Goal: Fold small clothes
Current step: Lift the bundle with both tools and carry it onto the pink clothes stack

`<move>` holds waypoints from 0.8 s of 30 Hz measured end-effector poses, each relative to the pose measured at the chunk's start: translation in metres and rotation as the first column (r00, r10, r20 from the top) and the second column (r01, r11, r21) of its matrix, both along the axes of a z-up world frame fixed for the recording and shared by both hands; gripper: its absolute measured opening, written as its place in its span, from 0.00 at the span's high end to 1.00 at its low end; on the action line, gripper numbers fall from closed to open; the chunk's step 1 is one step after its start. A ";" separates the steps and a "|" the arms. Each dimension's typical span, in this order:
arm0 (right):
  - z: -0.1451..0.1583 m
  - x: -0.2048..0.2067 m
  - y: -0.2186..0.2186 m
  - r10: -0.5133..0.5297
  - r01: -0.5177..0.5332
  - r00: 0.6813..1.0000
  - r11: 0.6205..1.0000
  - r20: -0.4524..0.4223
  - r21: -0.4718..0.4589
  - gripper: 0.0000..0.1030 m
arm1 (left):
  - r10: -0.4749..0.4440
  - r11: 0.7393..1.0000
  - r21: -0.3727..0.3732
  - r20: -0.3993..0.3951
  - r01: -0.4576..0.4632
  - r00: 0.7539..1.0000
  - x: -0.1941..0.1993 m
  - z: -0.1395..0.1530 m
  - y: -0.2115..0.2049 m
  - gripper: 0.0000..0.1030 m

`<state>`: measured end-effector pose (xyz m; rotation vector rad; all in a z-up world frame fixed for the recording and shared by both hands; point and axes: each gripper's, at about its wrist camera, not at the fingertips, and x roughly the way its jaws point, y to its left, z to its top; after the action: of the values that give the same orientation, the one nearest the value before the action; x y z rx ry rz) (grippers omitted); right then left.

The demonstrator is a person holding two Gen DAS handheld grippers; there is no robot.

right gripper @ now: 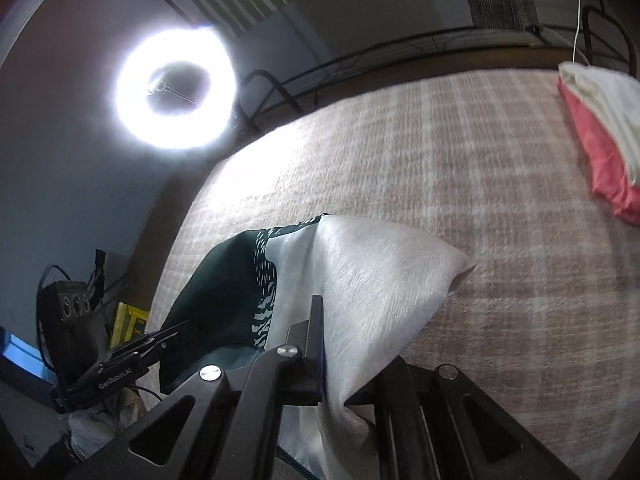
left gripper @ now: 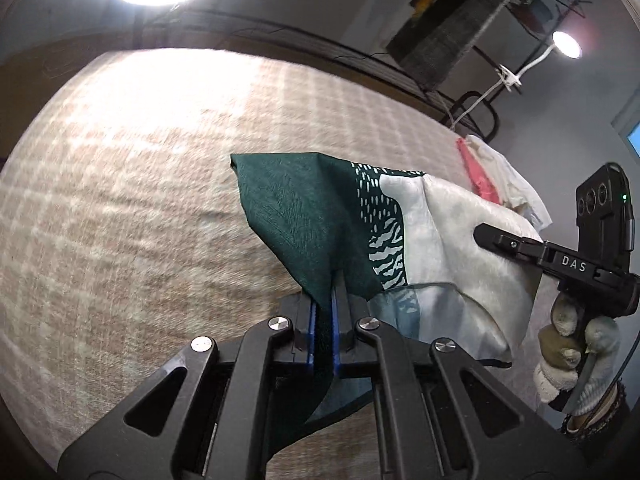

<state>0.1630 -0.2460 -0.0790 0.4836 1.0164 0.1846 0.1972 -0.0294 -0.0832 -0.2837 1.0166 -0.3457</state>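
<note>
Both grippers, left and right, are clenched on the cloth, lifted mid-frame above the blanket. Mid-fold; next likely lowering it flat, edges aligned.

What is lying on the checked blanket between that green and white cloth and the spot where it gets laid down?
Nothing visible. Both tools already grip the green and white cloth: the left tool on its green end, the right tool on its white end. The checked blanket beneath looks bare; the folded pink and white clothes sit off at the far edge.
</note>
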 end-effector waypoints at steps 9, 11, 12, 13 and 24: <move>0.033 -0.016 -0.035 -0.023 0.026 0.999 0.998 0.044 -0.059 0.99 | -0.085 0.996 -0.008 0.063 0.086 0.994 0.013 0.028 -0.056 0.97; 0.040 -0.018 -0.048 -0.032 0.036 0.998 0.997 0.051 -0.070 0.99 | -0.101 0.995 -0.008 0.076 0.102 0.992 0.019 0.033 -0.072 0.97; 0.043 -0.020 -0.056 -0.038 0.043 0.998 0.996 0.055 -0.079 0.99 | -0.112 0.993 -0.014 0.084 0.113 0.990 0.024 0.035 -0.083 0.97; 0.047 -0.022 -0.065 -0.046 0.051 0.997 0.995 0.060 -0.086 0.99 | -0.119 0.992 -0.019 0.086 0.121 0.989 0.027 0.036 -0.088 0.97; 0.093 -0.023 -0.169 -0.131 0.152 0.985 0.964 0.109 -0.217 0.99 | -0.227 0.972 -0.028 0.168 0.235 0.959 0.072 0.059 -0.206 0.97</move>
<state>0.1401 -0.4147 0.0139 0.3365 0.8943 -0.0356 0.2687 -0.2356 -0.0244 -0.1754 0.8811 -0.5966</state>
